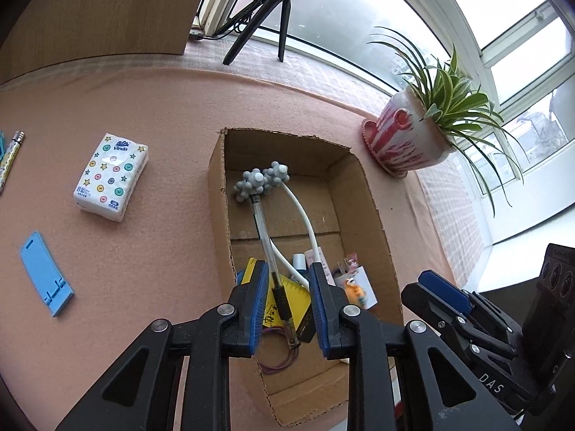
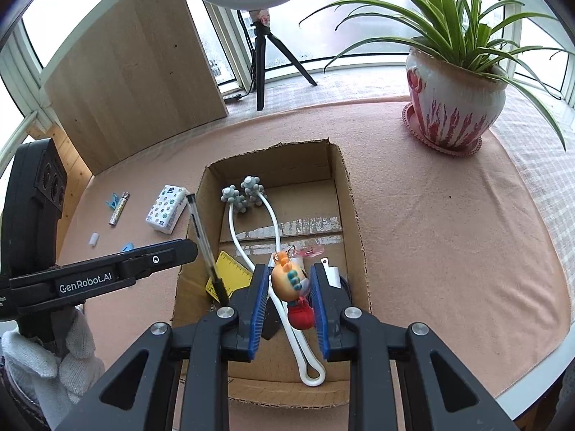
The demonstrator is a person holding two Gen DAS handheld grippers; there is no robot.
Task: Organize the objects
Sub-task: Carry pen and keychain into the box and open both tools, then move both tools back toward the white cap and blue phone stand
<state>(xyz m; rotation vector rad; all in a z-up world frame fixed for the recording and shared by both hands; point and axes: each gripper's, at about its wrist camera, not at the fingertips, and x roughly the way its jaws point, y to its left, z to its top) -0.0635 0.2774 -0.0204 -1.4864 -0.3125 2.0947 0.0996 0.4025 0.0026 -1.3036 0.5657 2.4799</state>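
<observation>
Two hand-held tools reach over an open cardboard box (image 1: 373, 215) on a counter (image 1: 161, 251) covered in pink cloth.

Left wrist view: the left tool (image 1: 288, 269) is spread, its blue pads standing wider than the clear pen (image 1: 264, 230) between them. The pen runs close along the left pad, with a clear gap to the right pad. Its far end points toward the grey knobbed heads of a white massager (image 1: 260, 179) lying in the box. To the left on the counter are a tissue pack (image 1: 109, 176) and a blue phone stand (image 1: 45, 273). A potted spider plant (image 1: 413, 140) stands far right.

Right wrist view: the right tool (image 2: 289, 271) is also spread. An orange toy keychain (image 2: 289, 280) shows between its pads. Only the left view shows that the toy lies in the box, apart from that tool's tip.

Only the right view shows the pen from the side: it stands tilted at the box's left wall, at the left tool's tip, with its lower end beside a yellow ruler (image 2: 230, 269). This view also shows the white-gloved left hand (image 2: 50, 359) and a ring light on a tripod (image 2: 260, 64) by the window.
</observation>
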